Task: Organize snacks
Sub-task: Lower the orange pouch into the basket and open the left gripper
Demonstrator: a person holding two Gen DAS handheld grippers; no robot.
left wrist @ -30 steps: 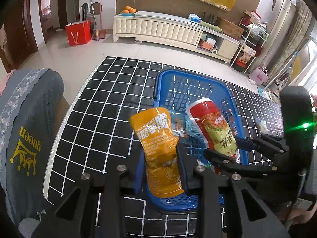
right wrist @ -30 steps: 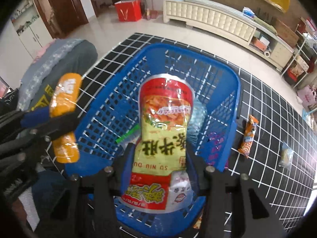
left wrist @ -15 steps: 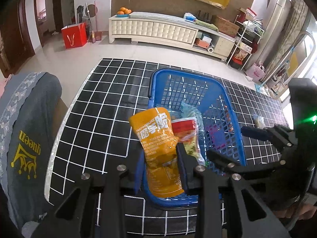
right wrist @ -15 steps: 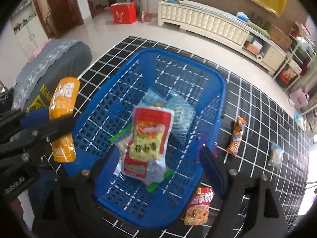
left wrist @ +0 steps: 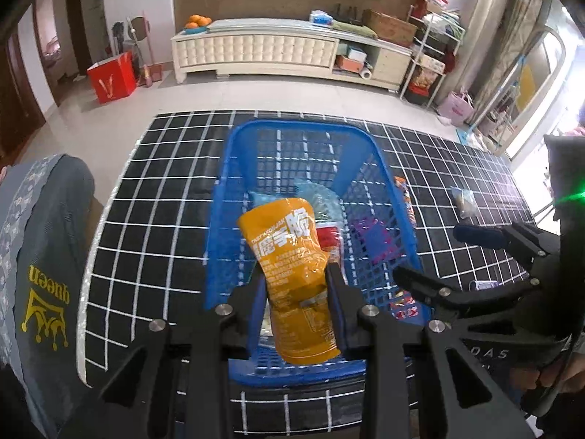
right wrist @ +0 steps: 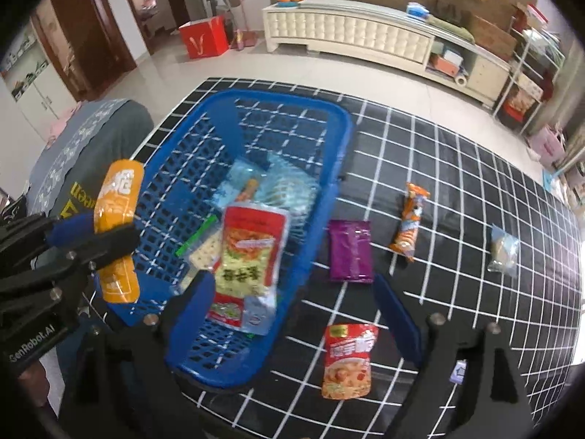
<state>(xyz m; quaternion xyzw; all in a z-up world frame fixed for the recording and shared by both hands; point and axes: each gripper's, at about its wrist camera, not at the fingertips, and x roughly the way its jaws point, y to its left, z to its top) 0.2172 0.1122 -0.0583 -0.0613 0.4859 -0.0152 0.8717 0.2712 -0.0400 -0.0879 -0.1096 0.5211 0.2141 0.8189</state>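
Left gripper is clamped on the orange snack pouch, pads squeezing its lower half, and it hangs upright over the near end of the blue basket in the middle of the left wrist view. In the right wrist view the same pouch sits at the left edge, pinched between the dark fingers.

Right gripper has its jaws spread wide and opening further, with nothing pressed between them (the pads are clear of everything). The red and yellow snack bag lies inside the basket near its lower end, on top of some clear-wrapped packets and a cracker pack.

Out on the black grid mat, right of the basket in the right wrist view:
- a purple packet just beside the basket wall
- an orange wrapped bar further right
- a small clear bag near the right edge
- a red pouch low in the frame, between the right gripper's fingers but lying flat on the mat

Grey cushion with yellow lettering sits at the left edge.
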